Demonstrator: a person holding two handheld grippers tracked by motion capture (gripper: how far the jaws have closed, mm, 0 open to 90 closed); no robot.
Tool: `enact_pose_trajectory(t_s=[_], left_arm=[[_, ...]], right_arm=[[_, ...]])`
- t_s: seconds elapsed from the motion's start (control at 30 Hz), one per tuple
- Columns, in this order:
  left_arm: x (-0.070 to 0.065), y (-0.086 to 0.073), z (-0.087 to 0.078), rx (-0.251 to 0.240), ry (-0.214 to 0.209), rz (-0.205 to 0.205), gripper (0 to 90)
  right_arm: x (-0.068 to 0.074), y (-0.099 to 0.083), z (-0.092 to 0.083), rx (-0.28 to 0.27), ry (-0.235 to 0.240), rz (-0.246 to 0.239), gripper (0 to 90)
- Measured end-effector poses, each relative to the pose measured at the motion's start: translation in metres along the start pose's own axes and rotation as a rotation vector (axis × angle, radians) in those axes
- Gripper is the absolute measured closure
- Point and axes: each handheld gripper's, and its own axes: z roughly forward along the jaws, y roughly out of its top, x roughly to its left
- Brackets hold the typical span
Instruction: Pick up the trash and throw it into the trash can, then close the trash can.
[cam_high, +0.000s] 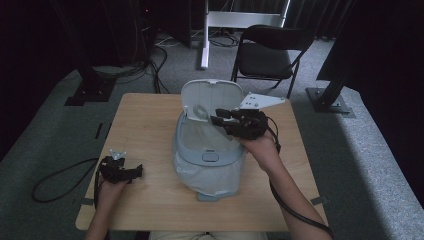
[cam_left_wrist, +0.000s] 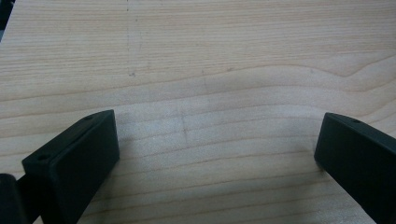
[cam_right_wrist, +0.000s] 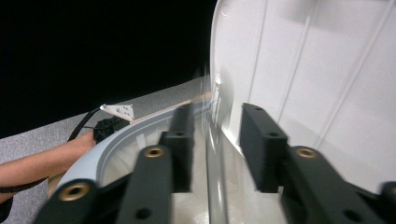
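The right gripper (cam_high: 218, 116) reaches over the open bin (cam_high: 207, 150) at mid-table, its jaws pointing at the raised lid (cam_high: 212, 97). In the right gripper view the jaws stand a little apart on either side of the lid's (cam_right_wrist: 317, 70) edge, which runs up between them; whether the pads press on it cannot be told, as that edge is blurred. A clear liner (cam_high: 212, 177) hangs over the bin's rim below the gripper. The left gripper (cam_high: 137, 171) rests on the table (cam_high: 150, 120), well apart from the bin and to its left. Its jaws are wide open over bare wood (cam_left_wrist: 210, 70), with nothing between them
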Motion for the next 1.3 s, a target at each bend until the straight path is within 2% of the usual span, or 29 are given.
enact_pose_trajectory(t_s=[0.07,0.27,0.3,0.43,0.5,0.57,0.67,0.77,0.9,0.93,1.1,1.13,1.3], left_arm=[[0.000,0.000,0.000,0.001,0.000,0.001,0.0],[0.000,0.000,0.000,0.000,0.000,0.000,0.0],[0.000,0.000,0.000,0.000,0.000,0.000,0.0],[0.000,0.000,0.000,0.000,0.000,0.000,0.0],[0.000,0.000,0.000,0.000,0.000,0.000,0.0],[0.000,0.000,0.000,0.000,0.000,0.000,0.0],[0.000,0.000,0.000,0.000,0.000,0.000,0.0],[0.000,0.000,0.000,0.001,0.000,0.002,0.0],[0.000,0.000,0.000,0.000,0.000,0.000,0.0],[0.000,0.000,0.000,0.001,0.000,0.001,0.0],[0.000,0.000,0.000,0.001,0.000,0.001,0.0],[0.000,0.000,0.000,0.001,0.000,0.001,0.0],[0.000,0.000,0.000,0.001,0.001,0.001,0.0]], right_arm=[[0.000,-0.001,-0.001,0.003,0.002,0.008,58.1],[0.000,-0.004,-0.009,-0.026,0.004,0.045,38.1],[0.000,-0.004,-0.009,-0.026,0.004,0.045,38.1],[-0.002,-0.005,-0.015,-0.043,-0.027,0.090,18.3],[-0.005,-0.005,-0.018,-0.047,-0.041,0.110,14.1],[-0.007,-0.007,-0.022,-0.064,-0.051,0.122,12.1],[-0.011,-0.010,-0.026,-0.066,-0.059,0.116,11.1],[-0.017,-0.014,-0.032,-0.101,-0.098,0.152,11.1],[-0.023,-0.017,-0.037,-0.098,-0.121,0.159,11.1],[-0.029,-0.021,-0.040,-0.074,-0.174,0.143,12.8],[-0.041,-0.027,-0.044,-0.071,-0.192,0.152,13.5],[-0.047,-0.030,-0.046,-0.071,-0.204,0.162,13.6],[-0.059,-0.036,-0.052,-0.078,-0.235,0.197,13.6]])
